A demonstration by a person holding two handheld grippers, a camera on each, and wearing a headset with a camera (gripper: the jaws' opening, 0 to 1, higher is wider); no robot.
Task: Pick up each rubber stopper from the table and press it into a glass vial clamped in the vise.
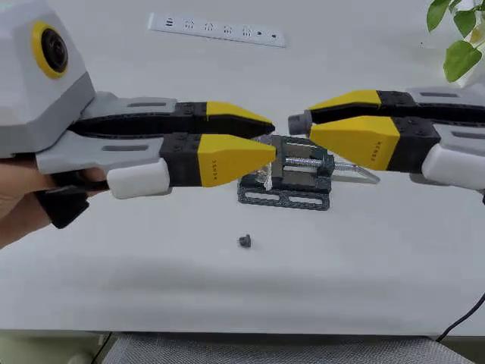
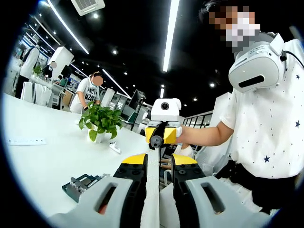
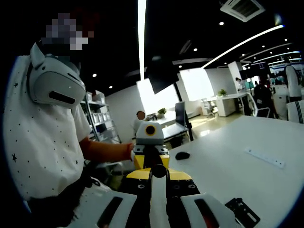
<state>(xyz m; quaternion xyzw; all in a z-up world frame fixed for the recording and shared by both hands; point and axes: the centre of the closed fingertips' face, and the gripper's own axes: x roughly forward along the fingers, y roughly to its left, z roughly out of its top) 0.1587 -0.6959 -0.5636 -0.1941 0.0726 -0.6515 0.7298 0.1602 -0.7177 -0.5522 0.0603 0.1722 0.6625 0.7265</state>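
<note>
Counting, head view: two grippers; two grey rubber stoppers, one held stopper (image 1: 298, 123) and one loose stopper (image 1: 244, 242); one dark metal vise (image 1: 284, 199); one clear glass vial (image 1: 264, 179); one long white power strip (image 1: 216, 29); all over one white table (image 1: 151, 288).
Left gripper, head view: the left gripper (image 1: 274, 138) reaches in from the left above the vise, its yellow-tipped jaws drawn to a thin slit with nothing between them.
Right gripper, head view: the right gripper (image 1: 309, 125) comes from the right, nearly tip to tip with the left, clenched on the held stopper, which pokes out past its jaw tips.
Task things, head view: the loose stopper lies on the table near the vise, apart from it; the vial sits at the vise's left end, partly hidden behind the left gripper.
Left gripper view: own jaws close together and empty; the right gripper faces them with the stopper at its tip; the vise lies low on the left; one potted green plant (image 2: 99, 123) stands beyond.
Right gripper view: own jaw tips pinch the stopper; the left gripper faces them; the vise lies low on the right; one dark oval object (image 3: 182, 155) rests farther off.
</note>
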